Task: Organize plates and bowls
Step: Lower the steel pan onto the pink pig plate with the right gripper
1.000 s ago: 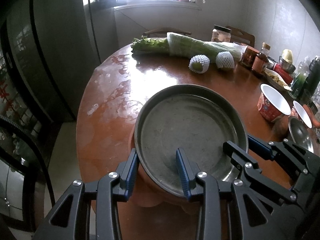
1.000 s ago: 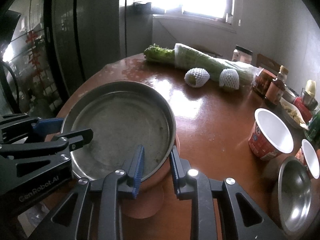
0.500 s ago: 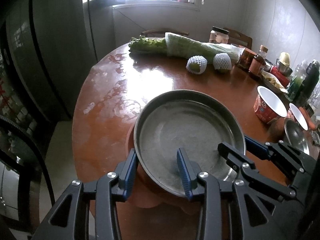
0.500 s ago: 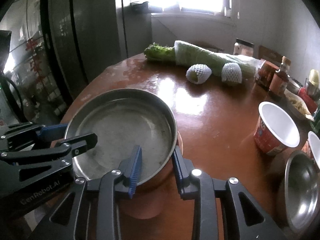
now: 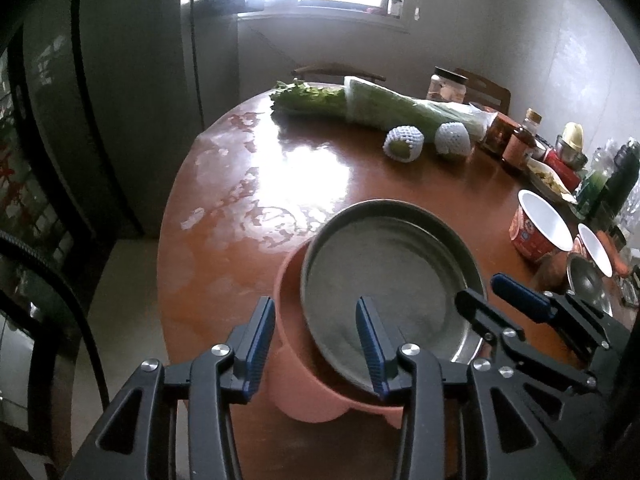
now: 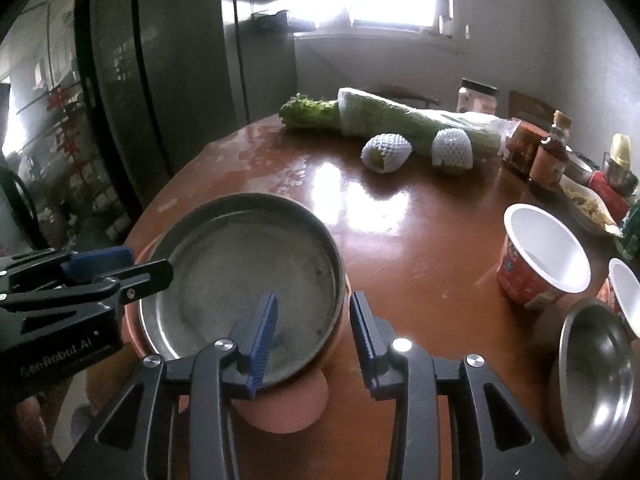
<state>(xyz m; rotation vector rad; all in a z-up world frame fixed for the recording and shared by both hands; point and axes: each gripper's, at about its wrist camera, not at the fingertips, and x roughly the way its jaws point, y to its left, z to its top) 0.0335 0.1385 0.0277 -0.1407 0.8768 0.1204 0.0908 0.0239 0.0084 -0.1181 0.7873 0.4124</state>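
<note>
A round grey metal plate (image 5: 384, 272) (image 6: 248, 276) rests in a salmon-pink bowl (image 5: 288, 312) at the near edge of the round brown table (image 5: 300, 168). My left gripper (image 5: 316, 344) (image 6: 150, 263) straddles the left rims of the bowl and plate. Its jaws are opening slightly, and the inner pad hovers clear of the plate's rim. On the opposite side, my right gripper (image 6: 314, 332) (image 5: 478, 288) straddles the plate's right rim; its jaws are opening, with the pads off the rim. A pink lug (image 6: 280, 412) of the bowl sticks out below it.
A steel bowl (image 6: 596, 376) and two red paper cups (image 6: 544, 256) (image 6: 626, 296) stand at the right. Bagged greens (image 5: 380, 108), two foam-netted fruits (image 5: 404, 142) (image 5: 452, 140) and several bottles and jars line the far side. A dark fridge (image 6: 120, 100) stands left of the table.
The right gripper's jaws have spread apart and come off the plate's rim. The left jaws widened a little. The pink bowl's rim now shows to the left of the plate.
</note>
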